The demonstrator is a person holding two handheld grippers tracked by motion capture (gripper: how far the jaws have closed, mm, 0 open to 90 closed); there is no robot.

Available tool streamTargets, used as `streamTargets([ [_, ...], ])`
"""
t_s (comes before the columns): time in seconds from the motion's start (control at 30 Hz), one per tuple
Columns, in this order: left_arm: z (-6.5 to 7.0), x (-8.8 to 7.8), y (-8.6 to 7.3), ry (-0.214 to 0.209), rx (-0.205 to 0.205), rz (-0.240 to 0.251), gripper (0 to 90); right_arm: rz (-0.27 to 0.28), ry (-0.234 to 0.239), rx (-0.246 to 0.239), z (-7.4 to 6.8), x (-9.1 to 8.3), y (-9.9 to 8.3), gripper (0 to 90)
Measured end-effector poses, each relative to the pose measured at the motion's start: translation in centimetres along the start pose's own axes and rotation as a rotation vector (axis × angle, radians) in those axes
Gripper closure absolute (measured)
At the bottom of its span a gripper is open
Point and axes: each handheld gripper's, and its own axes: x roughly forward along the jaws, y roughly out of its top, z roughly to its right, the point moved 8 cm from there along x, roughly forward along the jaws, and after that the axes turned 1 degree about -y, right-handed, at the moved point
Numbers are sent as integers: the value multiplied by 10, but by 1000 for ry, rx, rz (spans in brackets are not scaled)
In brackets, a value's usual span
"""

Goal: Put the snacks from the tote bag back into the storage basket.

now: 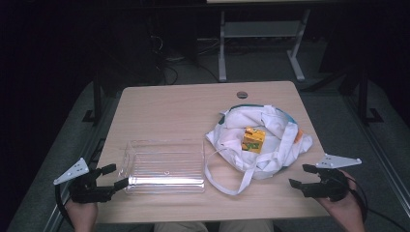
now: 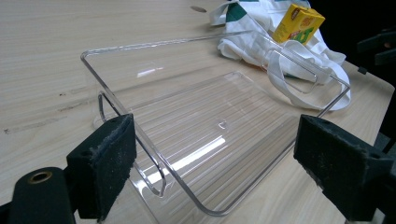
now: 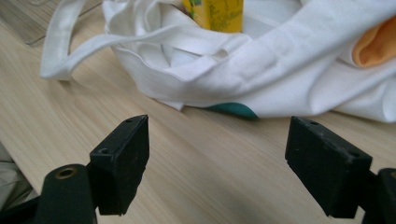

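My left gripper point(image 1: 112, 176) and right gripper point(image 1: 300, 176), both released: approach the carton point(image 1: 254, 139) from above, avoiding bag point(image 1: 278, 145) folds.

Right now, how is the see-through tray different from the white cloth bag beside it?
The clear plastic tray is stiff, box-shaped and empty; the white bag is soft and crumpled, and holds a yellow carton. You see the table through the tray, but not through the bag. The bag has long straps; the tray has cut-out handles. Both lie open on the table.

The white bag point(image 1: 270, 140) hides the bottom of the yellow box point(image 1: 254, 139), and the words on it are too small to read.
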Motion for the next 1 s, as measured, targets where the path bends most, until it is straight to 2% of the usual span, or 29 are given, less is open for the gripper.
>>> streamTargets([
  [0.17,-1,-1,0,-3,-4,3,127,-6,-2,-44,-6,0,12,211],
  [0.27,0,0,0,-6,-4,4,128,-17,-3,-55,-6,-1,19,215],
  [0.57,0,-1,0,-4,-3,7,127,-63,-9,-106,-2,-1,39,216],
  [0.6,0,-1,0,-5,-3,6,128,-78,-9,-127,-1,1,44,216],
  [0.73,1,-1,1,-6,-9,9,128,-100,-11,-156,-2,5,54,215],
  [0.93,0,-2,1,-7,-12,19,127,-123,-13,-166,0,9,66,216],
  [1.0,0,-2,1,-7,-12,19,128,-129,-14,-182,2,10,69,217],
])
